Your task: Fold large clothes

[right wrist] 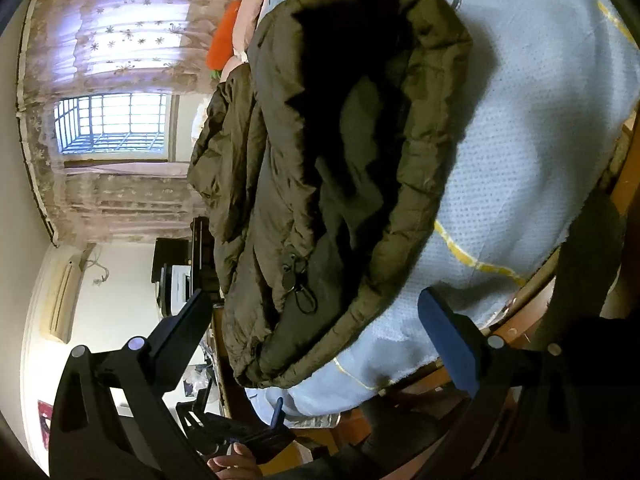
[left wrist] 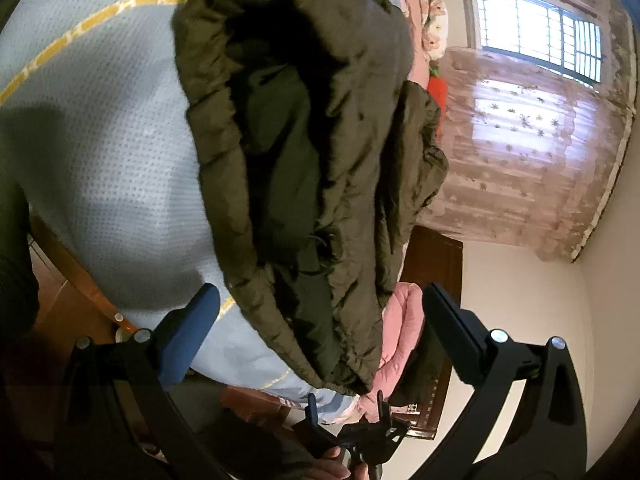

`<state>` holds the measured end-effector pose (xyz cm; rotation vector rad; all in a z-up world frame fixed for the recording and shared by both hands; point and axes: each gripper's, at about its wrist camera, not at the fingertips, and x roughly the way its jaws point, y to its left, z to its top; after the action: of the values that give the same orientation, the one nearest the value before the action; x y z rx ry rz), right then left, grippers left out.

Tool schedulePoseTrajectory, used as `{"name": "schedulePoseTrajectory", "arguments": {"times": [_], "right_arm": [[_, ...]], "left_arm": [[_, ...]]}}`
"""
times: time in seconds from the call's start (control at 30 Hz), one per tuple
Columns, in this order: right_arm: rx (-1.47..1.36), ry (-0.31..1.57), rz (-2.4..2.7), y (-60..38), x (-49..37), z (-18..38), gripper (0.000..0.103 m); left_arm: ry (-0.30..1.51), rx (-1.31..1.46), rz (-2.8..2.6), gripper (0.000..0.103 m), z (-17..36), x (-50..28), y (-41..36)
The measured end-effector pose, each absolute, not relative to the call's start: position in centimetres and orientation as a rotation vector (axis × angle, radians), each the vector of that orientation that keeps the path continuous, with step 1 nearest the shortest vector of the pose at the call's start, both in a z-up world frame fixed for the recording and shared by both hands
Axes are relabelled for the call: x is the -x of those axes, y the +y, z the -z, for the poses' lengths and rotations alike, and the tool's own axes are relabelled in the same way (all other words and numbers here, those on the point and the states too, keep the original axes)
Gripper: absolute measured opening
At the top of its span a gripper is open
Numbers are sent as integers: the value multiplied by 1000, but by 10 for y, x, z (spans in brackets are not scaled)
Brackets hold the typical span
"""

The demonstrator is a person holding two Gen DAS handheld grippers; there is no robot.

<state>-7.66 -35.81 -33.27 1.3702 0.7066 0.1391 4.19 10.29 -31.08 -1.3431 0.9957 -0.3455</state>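
A dark olive padded jacket [left wrist: 304, 168] lies bunched on the pale blue bedspread [left wrist: 100, 128], its dark lining facing up. It also shows in the right wrist view [right wrist: 340, 184], with a drawcord toggle [right wrist: 296, 284] on its hem. My left gripper [left wrist: 320, 312] is open, its fingers wide on either side of the jacket's near end, not gripping it. My right gripper [right wrist: 316, 320] is open too, fingers spread around the jacket's near edge. Each gripper shows small at the bottom of the other's view, the right one [left wrist: 360, 428] and the left one [right wrist: 256, 428].
The bed [right wrist: 540, 152] has a wooden frame edge [left wrist: 76, 272] near me. Pink bedding [left wrist: 404, 320] and an orange pillow [right wrist: 224, 36] lie beyond the jacket. A curtained window [left wrist: 536, 36], a dark cabinet [left wrist: 436, 264] and a wall air conditioner [right wrist: 62, 300] stand behind.
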Motion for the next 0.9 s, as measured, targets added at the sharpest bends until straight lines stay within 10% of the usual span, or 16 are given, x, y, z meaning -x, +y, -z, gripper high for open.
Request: {"name": "schedulePoseTrajectory", "arguments": {"times": [0.9], "right_arm": [[-1444,622,-165,-359,49,343,102]], "left_arm": [[908,1385,388,101,324,-82,84]]}}
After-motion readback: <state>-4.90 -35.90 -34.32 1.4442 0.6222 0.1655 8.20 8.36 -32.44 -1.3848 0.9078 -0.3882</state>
